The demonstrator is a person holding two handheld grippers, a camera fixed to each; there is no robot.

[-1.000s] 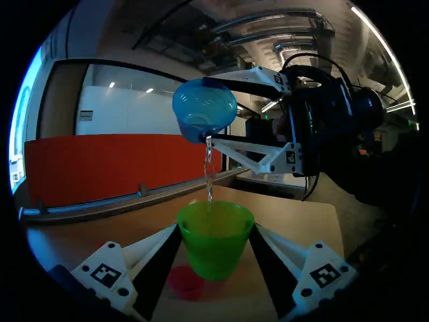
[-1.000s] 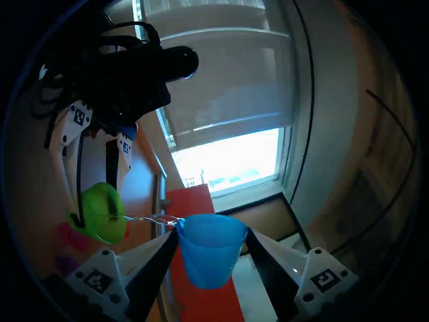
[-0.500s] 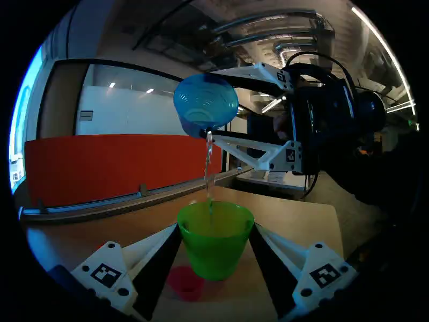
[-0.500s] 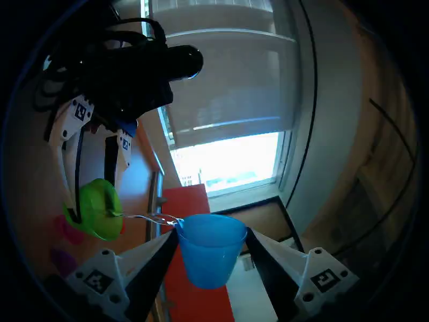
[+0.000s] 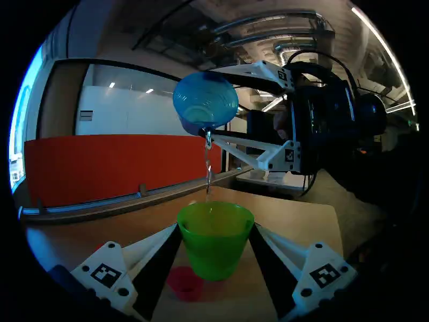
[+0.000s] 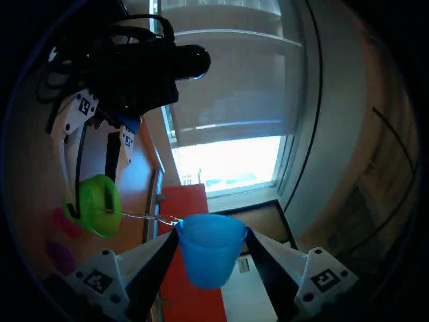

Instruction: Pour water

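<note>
Left gripper view: the left gripper (image 5: 214, 232) holds a green cup (image 5: 215, 244) upright, one finger pressed on each side of it. Below the fingers there is a wood table (image 5: 300, 220) w/ a small pink cup (image 5: 185, 282), and beyond it a red panel (image 5: 107, 166). Above and in front, the right gripper (image 5: 210, 110) comes from the right side and carries a blue cup (image 5: 205, 103), tipped w/ its mouth toward the camera. A thin stream of water (image 5: 207, 166) falls from its lower lip into the green cup.

Right gripper view: the blue cup (image 6: 209, 257) sits betw. the two fingers, both pressed on its wall. The stream (image 6: 142, 216) runs from its rim to the left, to the green cup (image 6: 94, 206) held by the left gripper (image 6: 92, 208) farther off. Behind is a bright window (image 6: 230, 161) w/ a blind (image 6: 230, 91) half down. Pink (image 6: 60, 221) and purple (image 6: 58, 256) spots lie on the table beside the green cup; too blurred to tell what they are.

Contents: a little water shows at the blue cup's lower lip. The water level in the green cup I cannot tell.
</note>
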